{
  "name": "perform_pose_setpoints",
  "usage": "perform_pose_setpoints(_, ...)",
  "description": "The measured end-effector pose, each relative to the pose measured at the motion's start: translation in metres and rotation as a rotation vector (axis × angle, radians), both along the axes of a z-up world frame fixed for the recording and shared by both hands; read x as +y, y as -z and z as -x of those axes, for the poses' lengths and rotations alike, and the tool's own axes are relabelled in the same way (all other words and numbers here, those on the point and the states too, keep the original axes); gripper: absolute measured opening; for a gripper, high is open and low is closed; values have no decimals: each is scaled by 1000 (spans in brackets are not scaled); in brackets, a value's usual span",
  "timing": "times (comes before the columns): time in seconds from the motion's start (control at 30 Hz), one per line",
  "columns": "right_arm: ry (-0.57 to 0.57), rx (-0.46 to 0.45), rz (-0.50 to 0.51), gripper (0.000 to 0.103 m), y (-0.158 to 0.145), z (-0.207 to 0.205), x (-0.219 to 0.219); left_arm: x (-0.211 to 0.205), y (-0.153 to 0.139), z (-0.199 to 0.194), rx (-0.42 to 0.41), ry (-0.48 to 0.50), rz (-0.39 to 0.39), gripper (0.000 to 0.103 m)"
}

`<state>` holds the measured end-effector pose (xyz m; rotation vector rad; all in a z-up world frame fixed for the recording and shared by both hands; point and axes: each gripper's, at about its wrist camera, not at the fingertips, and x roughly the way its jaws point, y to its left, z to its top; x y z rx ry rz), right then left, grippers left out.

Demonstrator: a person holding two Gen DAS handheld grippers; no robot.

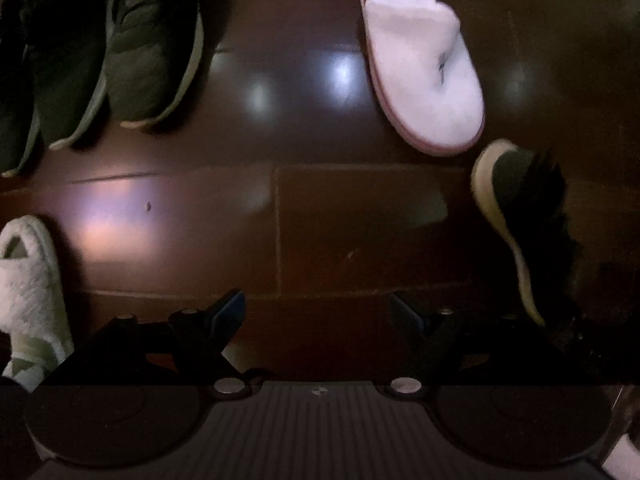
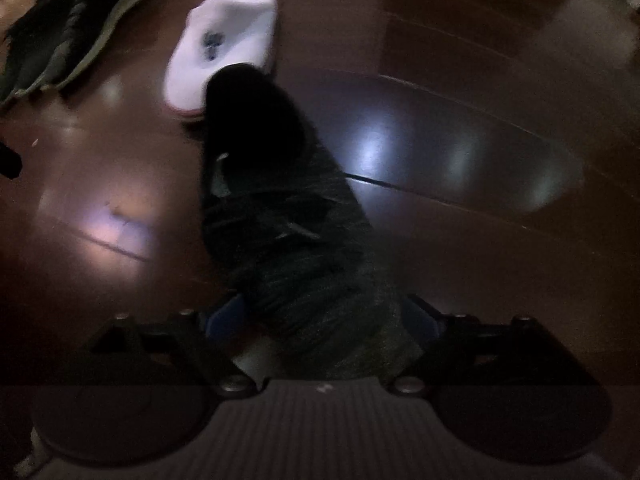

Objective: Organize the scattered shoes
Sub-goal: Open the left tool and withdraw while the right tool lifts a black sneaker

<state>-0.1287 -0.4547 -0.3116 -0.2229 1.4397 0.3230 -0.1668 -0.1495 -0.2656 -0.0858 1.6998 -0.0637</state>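
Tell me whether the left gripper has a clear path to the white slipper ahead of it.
Probably yes: the left gripper is open and empty, and only bare floor lies between it and the white slipper.

left claw (image 1: pixel 318 312): black, blue pads, silver screws | right claw (image 2: pixel 320 320): same, ribbed grey base

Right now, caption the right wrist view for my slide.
Right gripper shut on a dark sneaker above the wooden floor, white slipper beyond.

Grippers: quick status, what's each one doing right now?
Left gripper: open, empty, above bare floor.
Right gripper: shut on dark sneaker.
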Motion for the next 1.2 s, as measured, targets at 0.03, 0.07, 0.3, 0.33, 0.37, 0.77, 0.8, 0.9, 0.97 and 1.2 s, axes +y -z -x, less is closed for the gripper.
perform_pose_setpoints(0.03, -16, 1, 2, 88, -4, 8, 1, 0, 3, 1, 7, 6, 1, 84)
perform_pose_setpoints(0.07, -52, -2, 18, 88, -3, 15, 8, 0, 6, 3, 14, 18, 2, 84)
perform_pose_setpoints(0.3, -101, -18, 93, 79, 31, 6, 30, -14, 15, -8, -32, 122, -22, 84)
perform_pose_setpoints(0.33, -84, -22, 93, 76, 33, 3, 28, -15, 16, -10, -43, 138, -26, 84)
perform_pose_setpoints(0.37, -68, -25, 93, 73, 35, 0, 27, -17, 16, -12, -50, 149, -30, 84)
perform_pose_setpoints(0.77, 90, 12, 85, 50, 34, -9, 23, -8, 16, -24, -37, 154, -23, 84)
perform_pose_setpoints(0.8, 122, 13, 88, 49, 34, -10, 23, -8, 15, -25, -38, 153, -21, 84)
perform_pose_setpoints(0.9, 242, 22, 89, 46, 32, -10, 19, -5, 14, -28, -36, 151, -14, 84)
perform_pose_setpoints(0.97, 342, 34, 76, 45, 32, -10, 14, -4, 15, -29, -32, 153, -13, 84)
perform_pose_setpoints(1.2, 662, 75, 68, 44, 23, 8, 6, 2, 12, -33, -26, 159, 1, 84)
